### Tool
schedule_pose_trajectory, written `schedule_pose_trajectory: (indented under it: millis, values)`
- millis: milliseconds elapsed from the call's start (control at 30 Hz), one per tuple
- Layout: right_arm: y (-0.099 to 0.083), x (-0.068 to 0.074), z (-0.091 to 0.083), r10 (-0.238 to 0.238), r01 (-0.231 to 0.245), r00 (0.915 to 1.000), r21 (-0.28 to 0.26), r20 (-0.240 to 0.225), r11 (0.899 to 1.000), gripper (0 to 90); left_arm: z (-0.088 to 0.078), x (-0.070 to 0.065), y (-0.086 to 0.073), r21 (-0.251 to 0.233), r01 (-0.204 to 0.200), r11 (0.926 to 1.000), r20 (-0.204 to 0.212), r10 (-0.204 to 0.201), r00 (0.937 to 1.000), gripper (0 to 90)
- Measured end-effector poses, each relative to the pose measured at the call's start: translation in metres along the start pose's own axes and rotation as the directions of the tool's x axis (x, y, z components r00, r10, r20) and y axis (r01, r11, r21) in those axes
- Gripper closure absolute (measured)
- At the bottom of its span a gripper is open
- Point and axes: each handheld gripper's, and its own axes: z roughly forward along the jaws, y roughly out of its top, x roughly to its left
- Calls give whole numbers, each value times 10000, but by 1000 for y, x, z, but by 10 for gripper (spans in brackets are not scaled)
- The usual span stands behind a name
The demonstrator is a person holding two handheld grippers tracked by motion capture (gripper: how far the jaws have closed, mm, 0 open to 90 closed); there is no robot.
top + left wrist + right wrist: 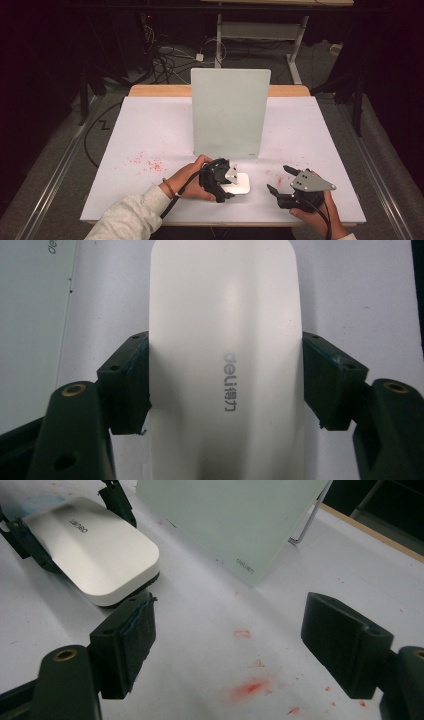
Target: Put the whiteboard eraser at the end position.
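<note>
White rounded-rectangle plastic eraser block (239,183) with grey "deli" lettering lies flat on the white-covered counter (150,135), near its front edge and just at six o'clock of the upright pale green glass board (229,112) that stands at the counter's centre. Left tool (223,186) is clamped on this block: in the left gripper view its two black jaws press against the block's (225,360) long sides, one on each. Right tool (280,181) hovers at three o'clock of the block, well apart from it, with its jaws spread wide and nothing between them. Red marker smudges (250,686) dot the counter below that tool, and more red specks (147,164) lie at nine o'clock of the block.
</note>
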Motion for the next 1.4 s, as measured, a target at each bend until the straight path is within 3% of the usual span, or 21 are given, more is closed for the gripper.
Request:
schedule_pose_trajectory:
  millis: [233, 400, 600, 767, 833, 900, 1000, 1067, 1133, 1200, 1267, 1333, 1400]
  values:
    - [0, 0, 1, -49, 49, 10000, 20, -54, 10000, 228, 5, 3, 0, -37, 176, 9998, 130, -175, 9998, 287]
    - [0, 1, 1, -63, 63, 10000, -1, -59, 10000, 228, 3, 4, 0, -357, 362, 9987, 38, -360, 9993, 284]
    - [0, 2, 1, -86, 87, 9999, 21, -82, 10000, 228, 2, 0, 0, -372, 241, 9990, -255, -251, 9994, 280]
    - [0, 3, 1, -121, 121, 9999, 15, -113, 9999, 228, -11, -3, -2, -1131, 320, 9931, -699, -401, 9968, 251]
    - [1, 3, 1, -126, 126, 9999, 1, -101, 9999, 228, -17, -4, -4, -1498, 375, 9880, -1029, -533, 9933, 245]
    - [1, 3, 1, -127, 127, 9999, -21, -117, 9999, 228, -22, -3, -6, -1835, 511, 9817, -1086, -720, 9915, 243]
    - [1, 3, 1, -143, 143, 9998, -14, -117, 9999, 228, -27, -3, -7, -2175, 542, 9746, -1512, -886, 9845, 240]
    - [1, 3, 1, -150, 150, 9998, -25, -122, 9999, 228, -29, -2, -8, -2438, 642, 9677, -1575, -1048, 9819, 232]
    - [1, 3, 1, -140, 140, 9998, -26, -106, 9999, 228, -31, -2, -8, -2538, 629, 9652, -1911, -1138, 9749, 229]
    - [1, 3, 0, -121, 121, 9999, -52, -93, 9999, 228, -34, -1, -9, -2856, 693, 9559, -2098, -1329, 9687, 222]
    - [2, 3, 0, -126, 126, 9999, -87, -60, 9999, 228, -39, -1, -11, -3191, 668, 9454, -2428, -1496, 9585, 219]
    - [2, 3, -1, -125, 124, 9999, -123, -60, 9998, 228, -43, -1, -14, -3577, 651, 9316, -2900, -1771, 9405, 212]
    - [3, 3, -2, -148, 148, 9999, -182, -2, 9997, 228, -47, 0, -16, -3863, 682, 9198, -3144, -2008, 9278, 207]
